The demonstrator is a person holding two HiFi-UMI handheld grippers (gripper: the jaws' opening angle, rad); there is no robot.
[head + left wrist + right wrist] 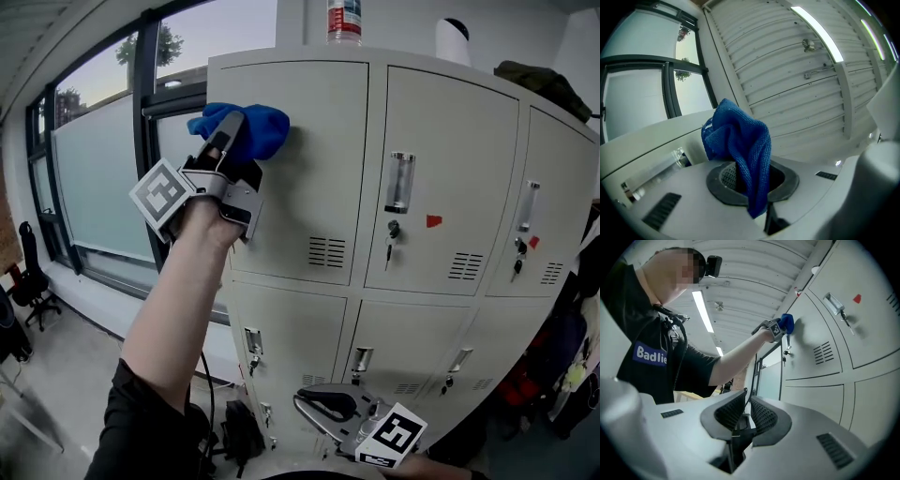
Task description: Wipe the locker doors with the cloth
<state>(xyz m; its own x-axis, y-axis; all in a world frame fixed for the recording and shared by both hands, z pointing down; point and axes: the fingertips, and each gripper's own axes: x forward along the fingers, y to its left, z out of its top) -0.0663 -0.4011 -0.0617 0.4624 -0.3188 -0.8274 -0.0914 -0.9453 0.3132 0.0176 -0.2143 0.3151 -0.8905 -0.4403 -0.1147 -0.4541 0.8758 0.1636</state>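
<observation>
A blue cloth [251, 129] is pressed against the top left corner of the upper-left locker door [323, 178]. My left gripper [232, 131] is shut on the cloth, arm raised high. In the left gripper view the cloth [740, 145] bunches up out of the jaws and hangs over them, next to the locker's top edge. My right gripper [322, 405] hangs low in front of the bottom lockers, shut with nothing in it. The right gripper view looks up past its closed fingers [761, 413] at the cloth [787, 322] on the door [820, 333].
The grey locker bank has keys in the locks [393, 231] and handles on each door. On top stand a bottle [344, 21], a white object [454, 39] and dark clothing [544, 84]. A large window [103, 178] is at left, a dark bag [239, 433] on the floor.
</observation>
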